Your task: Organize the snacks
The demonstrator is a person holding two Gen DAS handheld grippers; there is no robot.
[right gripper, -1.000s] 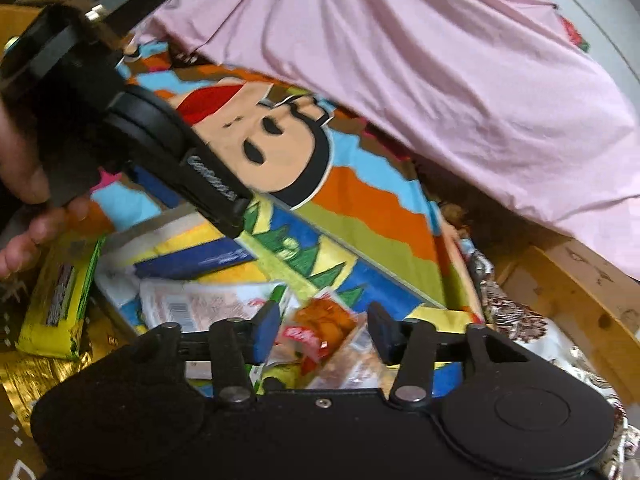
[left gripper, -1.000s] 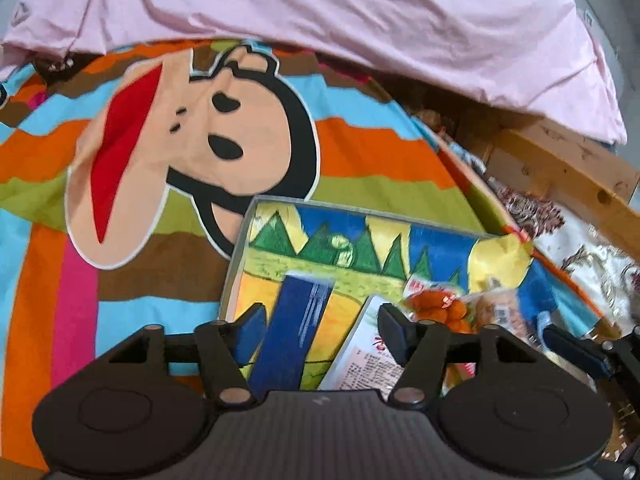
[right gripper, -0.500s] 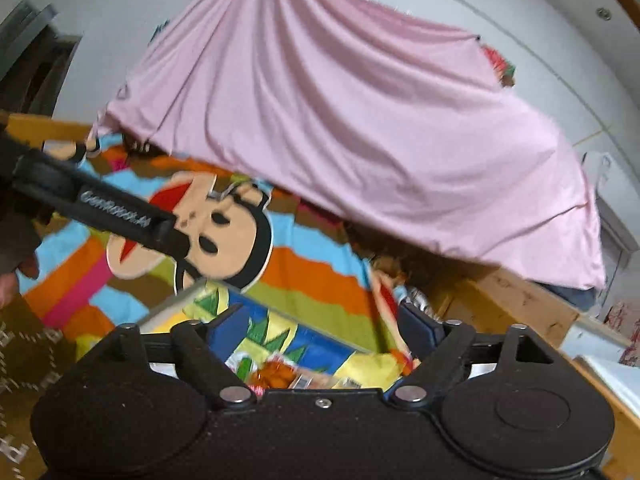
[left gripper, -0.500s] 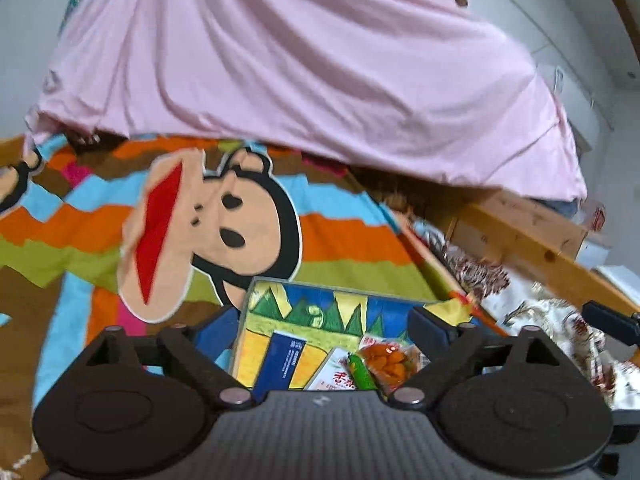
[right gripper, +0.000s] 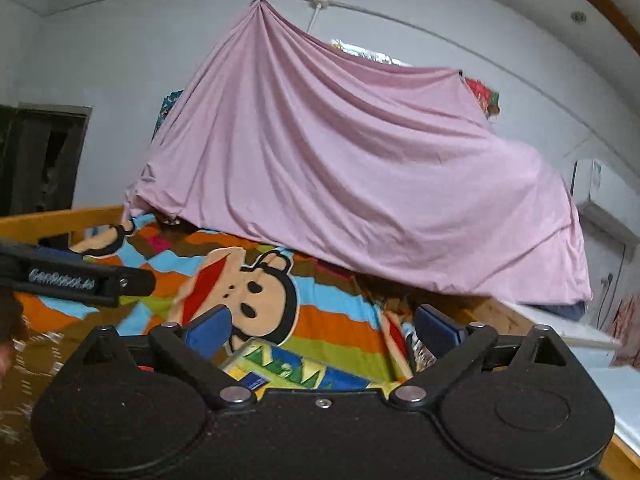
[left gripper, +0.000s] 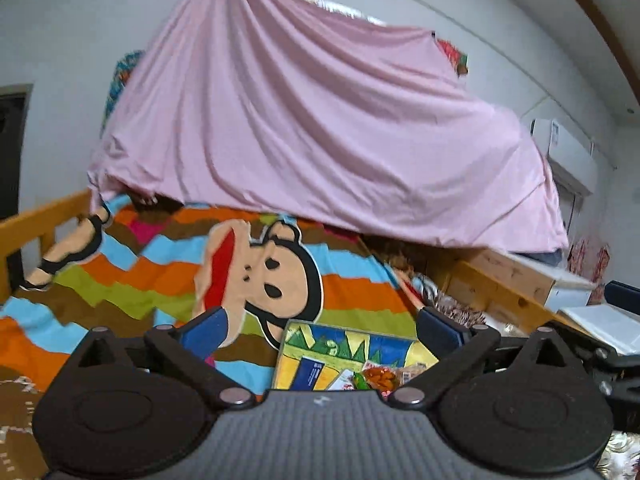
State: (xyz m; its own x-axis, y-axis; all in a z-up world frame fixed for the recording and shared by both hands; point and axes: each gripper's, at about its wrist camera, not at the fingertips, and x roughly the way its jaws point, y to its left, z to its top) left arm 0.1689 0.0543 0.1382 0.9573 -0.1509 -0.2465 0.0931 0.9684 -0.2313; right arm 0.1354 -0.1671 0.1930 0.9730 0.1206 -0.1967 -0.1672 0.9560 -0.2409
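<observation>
A wooden-framed bed (left gripper: 44, 216) carries everything. Spread over it lies a striped blanket (left gripper: 352, 292) in orange, blue, green and brown bands, printed with a large cartoon monkey face (left gripper: 272, 272). A flat rectangular box (left gripper: 348, 350) with a yellow, green and blue picture of trees rests on the blanket just below the monkey face, with snack packets (left gripper: 378, 378) in it. A pink sheet (left gripper: 320, 140) drapes down onto the far end of the blanket.

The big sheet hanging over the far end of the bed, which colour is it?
Plain pale pink sheet, without any print; the right wrist view shows it best.
</observation>
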